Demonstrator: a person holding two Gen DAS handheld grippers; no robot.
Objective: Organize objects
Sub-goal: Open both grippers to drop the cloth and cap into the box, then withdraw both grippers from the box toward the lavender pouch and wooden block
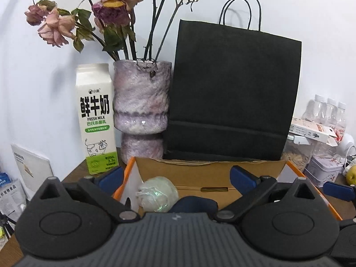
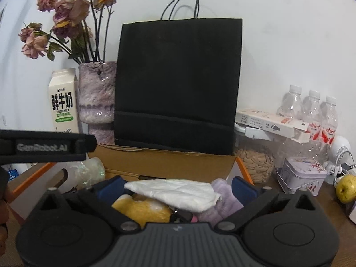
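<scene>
An open cardboard box (image 1: 200, 171) with orange edges stands in front of me on the wooden table. My left gripper (image 1: 176, 178) is open over its left part, blue fingers wide apart. A pale ball wrapped in shiny film (image 1: 158, 197) lies in the box between them, untouched, with a dark blue item (image 1: 193, 204) beside it. My right gripper (image 2: 176, 187) is open over the same box (image 2: 169, 162). Below it lie a crumpled white cloth (image 2: 178, 193), a yellow plush item (image 2: 142, 209) and a purple fuzzy cloth (image 2: 222, 207). The pads press on none of them.
Behind the box stand a black paper bag (image 1: 233, 93), a purple vase of dried roses (image 1: 141, 102) and a milk carton (image 1: 95, 120). At the right are water bottles (image 2: 311, 115), a seed jar (image 2: 255, 162), a tin (image 2: 300, 175) and a yellow-green fruit (image 2: 346, 189).
</scene>
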